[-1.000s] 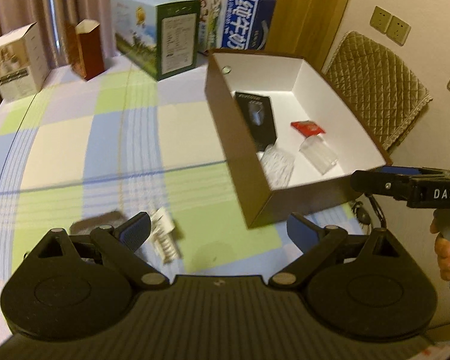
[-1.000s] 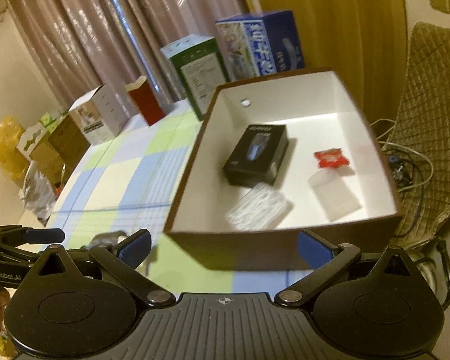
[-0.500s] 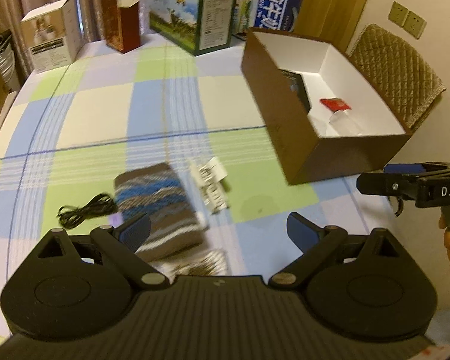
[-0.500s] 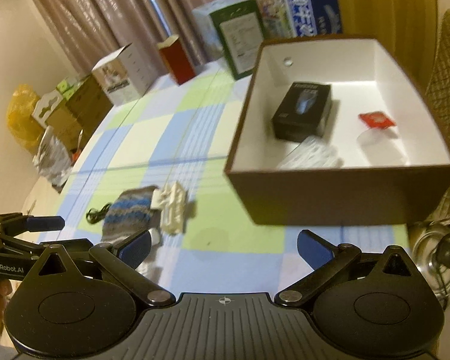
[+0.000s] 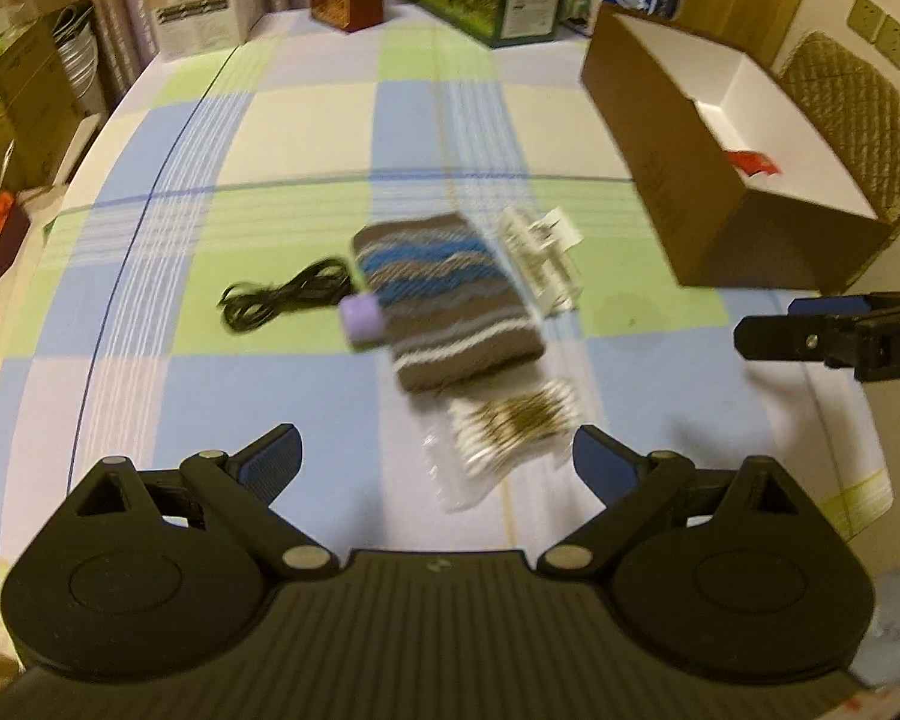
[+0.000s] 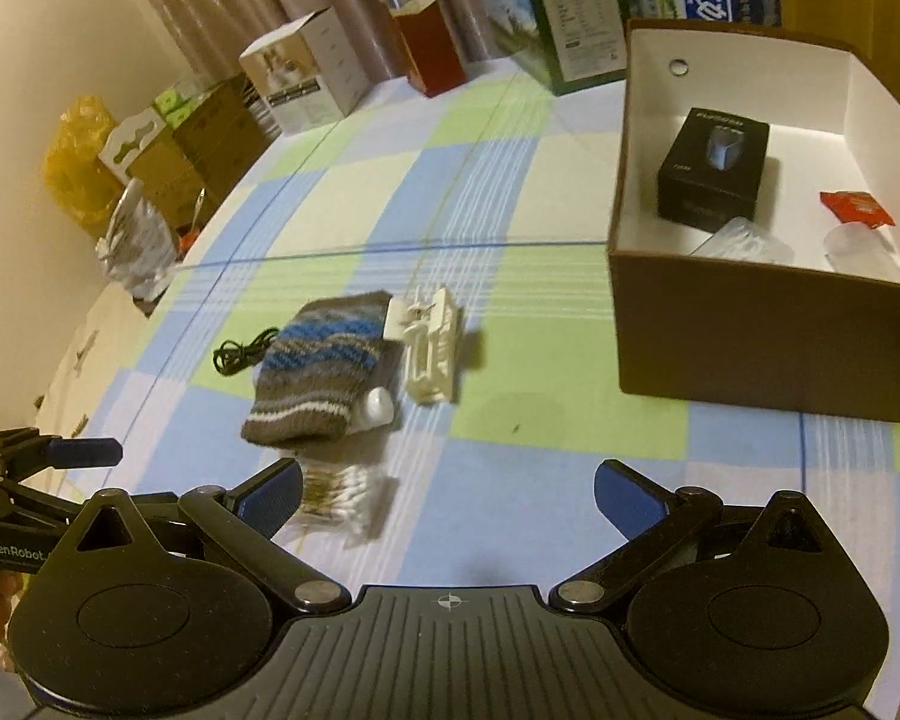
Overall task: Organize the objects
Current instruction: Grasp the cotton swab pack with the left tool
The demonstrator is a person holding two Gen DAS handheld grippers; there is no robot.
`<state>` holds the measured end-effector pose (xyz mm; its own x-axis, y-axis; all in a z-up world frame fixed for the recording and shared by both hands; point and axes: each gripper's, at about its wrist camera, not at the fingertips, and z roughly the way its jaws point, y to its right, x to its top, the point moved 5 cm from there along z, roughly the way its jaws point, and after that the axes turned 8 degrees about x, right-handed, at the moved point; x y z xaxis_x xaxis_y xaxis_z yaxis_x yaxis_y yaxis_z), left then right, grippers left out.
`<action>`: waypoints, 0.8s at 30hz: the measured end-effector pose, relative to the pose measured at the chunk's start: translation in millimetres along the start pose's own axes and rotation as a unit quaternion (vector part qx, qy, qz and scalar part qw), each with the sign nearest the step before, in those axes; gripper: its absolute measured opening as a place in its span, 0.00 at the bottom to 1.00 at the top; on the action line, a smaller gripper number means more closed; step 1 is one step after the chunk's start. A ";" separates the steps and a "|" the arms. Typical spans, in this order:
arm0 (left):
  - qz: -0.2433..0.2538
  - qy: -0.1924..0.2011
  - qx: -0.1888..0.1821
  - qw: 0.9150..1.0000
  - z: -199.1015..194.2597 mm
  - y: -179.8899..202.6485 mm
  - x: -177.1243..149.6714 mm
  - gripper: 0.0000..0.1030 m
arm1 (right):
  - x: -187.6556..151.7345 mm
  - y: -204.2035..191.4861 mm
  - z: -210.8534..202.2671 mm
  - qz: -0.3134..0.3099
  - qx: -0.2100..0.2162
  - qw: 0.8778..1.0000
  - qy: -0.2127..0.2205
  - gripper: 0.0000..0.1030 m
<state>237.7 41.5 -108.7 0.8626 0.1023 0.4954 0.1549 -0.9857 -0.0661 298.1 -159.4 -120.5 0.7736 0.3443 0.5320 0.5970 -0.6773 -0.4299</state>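
Left wrist view, contents by size. Table [image 5: 306, 138]: covered with a checked cloth in blue, green and cream. Brown box [image 6: 750, 348]: open top, white inside, standing at the table's right end; it holds a black carton [image 6: 714, 165], a red packet [image 6: 857, 207] and clear plastic items that are too blurred to tell apart. Knitted pouch [image 5: 447, 294]: brown with blue and white stripes, lying flat mid-table. White plastic clip pack [image 6: 429, 348]: just beside the pouch on the side toward the box. Bag of cotton swabs [image 5: 513, 429]: clear wrap, near the pouch's lower end, closest to both claws. Black cable [image 5: 282, 300]: coiled loosely, on the pouch's far side from the box. Small lilac block [image 5: 361, 317]: touching the pouch's edge. Left claw [image 5: 437, 461]: fingers spread wide, holding nothing, above the swabs. Right claw [image 6: 447, 495]: fingers spread wide, holding nothing, over bare cloth between swabs and box.
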 end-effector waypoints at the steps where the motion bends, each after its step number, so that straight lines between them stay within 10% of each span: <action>1: -0.003 -0.003 0.001 1.000 1.0 -2.5 -3.0 0.92 | -1.2 -0.3 2.0 0.000 -0.001 1.000 -0.003 0.98; 24: -0.020 -0.057 -0.009 0.998 76.8 46.9 -1.6 0.92 | -9.8 62.5 5.5 0.040 -0.057 0.997 -0.015 0.98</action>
<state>280.5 5.4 -179.1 0.9054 0.1549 0.3953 0.1827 -0.9826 -0.0332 328.9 -201.5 -156.5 0.8252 0.3046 0.4756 0.5064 -0.7721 -0.3841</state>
